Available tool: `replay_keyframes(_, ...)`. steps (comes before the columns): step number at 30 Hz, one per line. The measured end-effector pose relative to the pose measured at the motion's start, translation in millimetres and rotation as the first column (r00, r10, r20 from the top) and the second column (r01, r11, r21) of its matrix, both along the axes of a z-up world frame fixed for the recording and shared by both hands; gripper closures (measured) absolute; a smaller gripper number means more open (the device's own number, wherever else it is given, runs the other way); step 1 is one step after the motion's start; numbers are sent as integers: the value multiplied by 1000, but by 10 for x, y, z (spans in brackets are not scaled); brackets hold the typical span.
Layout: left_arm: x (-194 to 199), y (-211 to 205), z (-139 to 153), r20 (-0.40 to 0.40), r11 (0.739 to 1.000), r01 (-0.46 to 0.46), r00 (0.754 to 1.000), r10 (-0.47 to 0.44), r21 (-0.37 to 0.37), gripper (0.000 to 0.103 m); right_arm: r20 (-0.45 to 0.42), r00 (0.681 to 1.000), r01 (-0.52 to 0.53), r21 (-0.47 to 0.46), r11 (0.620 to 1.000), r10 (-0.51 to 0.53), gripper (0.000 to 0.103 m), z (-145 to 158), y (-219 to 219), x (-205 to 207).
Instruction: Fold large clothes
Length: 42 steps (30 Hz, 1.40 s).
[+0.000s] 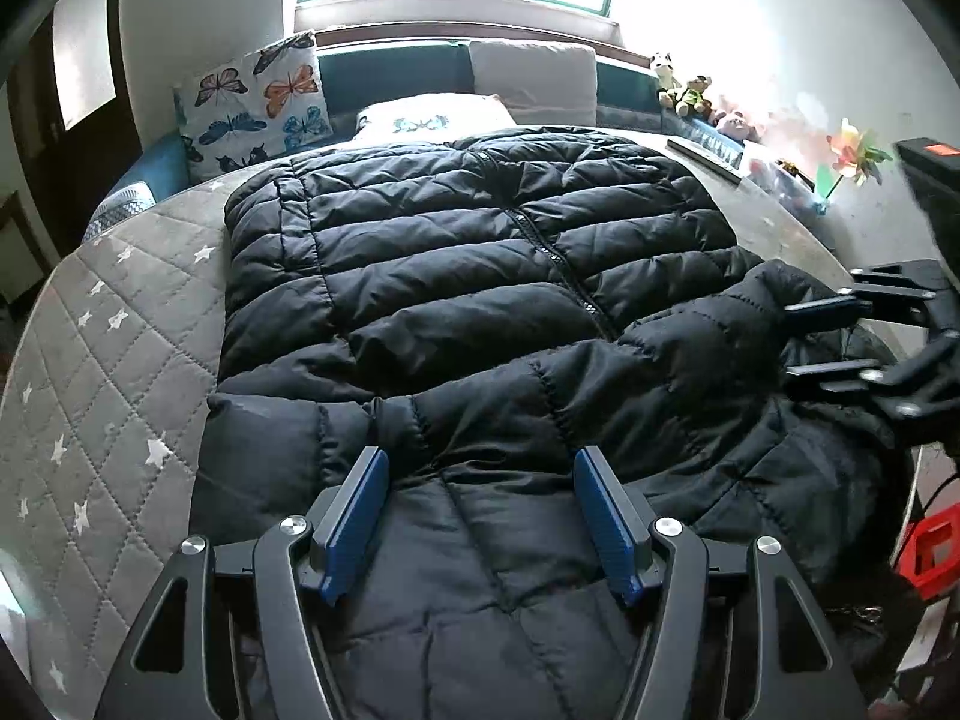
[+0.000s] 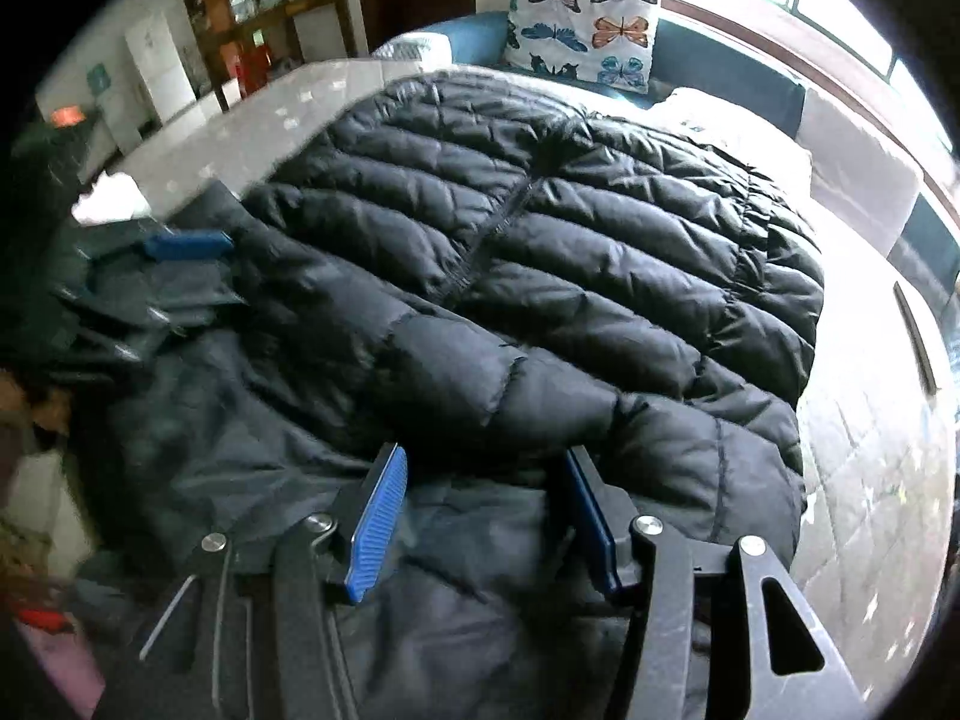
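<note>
Left wrist: jacket [image 1: 480, 276] between parted jaws

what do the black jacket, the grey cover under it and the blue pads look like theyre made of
Jacket: likely thin nylon or polyester shell with puffy fill; slight sheen, stitched horizontal baffles.
Cover: soft matte quilted fabric, perhaps microfibre; diamond stitching, white stars.
Pads: probably rubber or plastic, matte blue; fine ribs show in the right wrist view.

Butterfly pillow [image 1: 258, 102] against blue headboard [image 1: 390, 69]; plush toys [image 1: 690, 90], pinwheel [image 1: 852, 153] by wall.
</note>
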<state>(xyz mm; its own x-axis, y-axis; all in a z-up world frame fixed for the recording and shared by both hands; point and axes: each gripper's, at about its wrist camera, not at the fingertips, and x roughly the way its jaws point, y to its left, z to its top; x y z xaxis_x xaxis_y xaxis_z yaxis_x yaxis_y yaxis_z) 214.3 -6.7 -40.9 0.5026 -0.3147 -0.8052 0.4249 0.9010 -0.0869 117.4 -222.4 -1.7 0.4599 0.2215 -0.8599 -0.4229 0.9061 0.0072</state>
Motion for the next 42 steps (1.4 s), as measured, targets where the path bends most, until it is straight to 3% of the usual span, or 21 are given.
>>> replay_keyframes(2, 1, -2, -4, 2, 1000, -1, 1000, 1, 2, 34, 6, 1000, -25, -8, 1000, 25, 44, 19, 33, -78)
replay_keyframes(8, -47, 35, 13, 19, 1000, -2, 1000, 2, -13, 34, 8, 998, -63, -94, 994, 64, 43, -357, 163, -81)
replay_keyframes(11, -116, 159, 116, 14, 998, 0, 1000, 1, -57, 34, -9, 999, -51, -97, 994, 51, 43, -202, 194, -80)
replay_keyframes(14, -208, 319, 276, 20, 994, -26, 999, 28, -105, 34, -5, 996, -84, -10, 996, 84, 43, -5, 263, -121)
replay_keyframes(16, -261, 424, 366, 41, 992, -56, 997, 61, -114, 34, 2, 992, -129, -2, 992, 129, 43, 19, 425, -156)
replay_keyframes(18, -318, 554, 413, 61, 987, -84, 994, 93, -137, 34, -5, 985, -174, -20, 984, 174, 43, -89, 601, -159)
replay_keyframes(20, -327, 646, 330, 27, 984, -102, 994, 107, -145, 34, -17, 980, -197, -70, 978, 196, 43, -279, 754, -138)
replay_keyframes(24, -380, 703, 188, 24, 988, -114, 993, 117, -108, 34, 0, 976, -217, -129, 967, 219, 42, -405, 850, -130)
replay_keyframes(28, -379, 727, 324, 16, 985, -118, 993, 121, -123, 34, -18, 981, -195, -25, 980, 195, 42, -106, 619, -111)
replay_keyframes(34, -220, 696, 562, 42, 981, -104, 993, 112, -164, 34, 37, 999, -27, 4, 1000, 27, 41, 168, -4, -18)
replay_keyframes(38, -48, 563, 373, 2, 990, -96, 995, 96, -104, 34, -18, 997, 78, 35, 996, -77, 41, -10, -389, 107)
replay_keyframes(42, -79, 496, 196, 33, 996, -74, 997, 76, -58, 34, -14, 999, 53, 37, 998, -53, 41, -285, -420, 70)
